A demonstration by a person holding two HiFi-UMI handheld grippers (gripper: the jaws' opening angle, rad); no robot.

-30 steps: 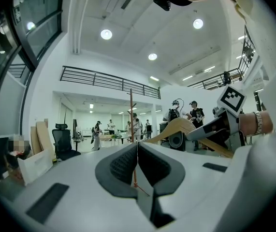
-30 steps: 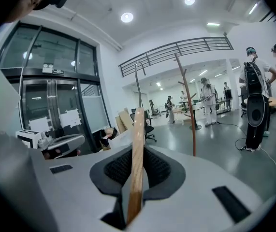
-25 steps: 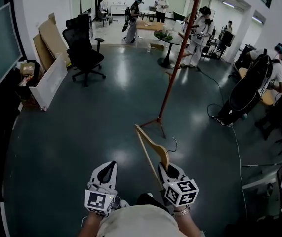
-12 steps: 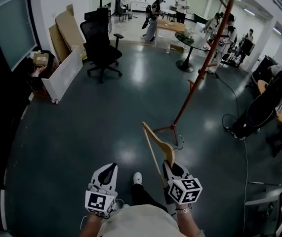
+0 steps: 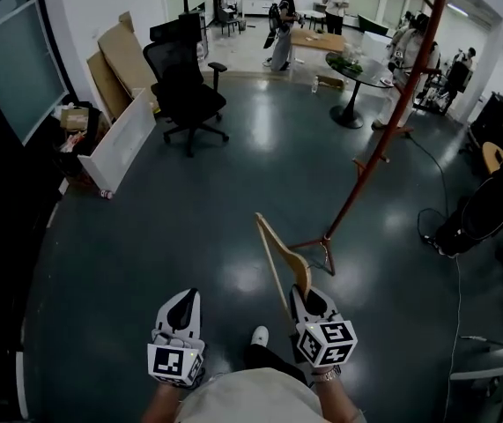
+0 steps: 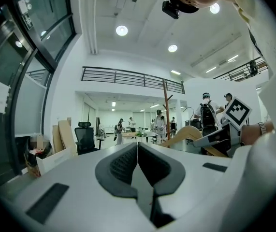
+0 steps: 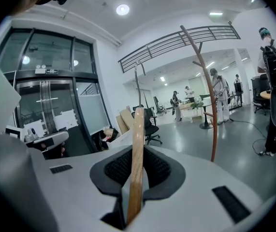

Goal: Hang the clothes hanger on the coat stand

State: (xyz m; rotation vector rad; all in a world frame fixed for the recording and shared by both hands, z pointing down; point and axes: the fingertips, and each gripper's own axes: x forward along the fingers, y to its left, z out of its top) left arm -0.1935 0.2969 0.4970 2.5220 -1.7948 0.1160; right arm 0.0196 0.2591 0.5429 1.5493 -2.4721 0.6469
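Caller: Grip check, right side first! The white right gripper [image 5: 299,293] has its dark ribbed pads pinched on one arm of the pale wooden clothes hanger [image 5: 279,256]. The wood runs up and away from the jaws.

Spotter: Its own camera agrees. The bar stands nearly upright between the pads, clamped on both faces. And the left?

Caller: The white left gripper [image 5: 185,300] carries nothing. Its jaws are pressed together, tip against tip, low beside the right one.

Spotter: Now the target. The tall reddish-brown wooden coat stand [image 5: 381,144] rises from the dark glossy floor [image 5: 189,227], ahead and to the right. Hanger and stand are not touching.

Caller: Black office chair [image 5: 185,91] and leaning brown cardboard sheets [image 5: 123,55] sit off to the left, by the white wall.
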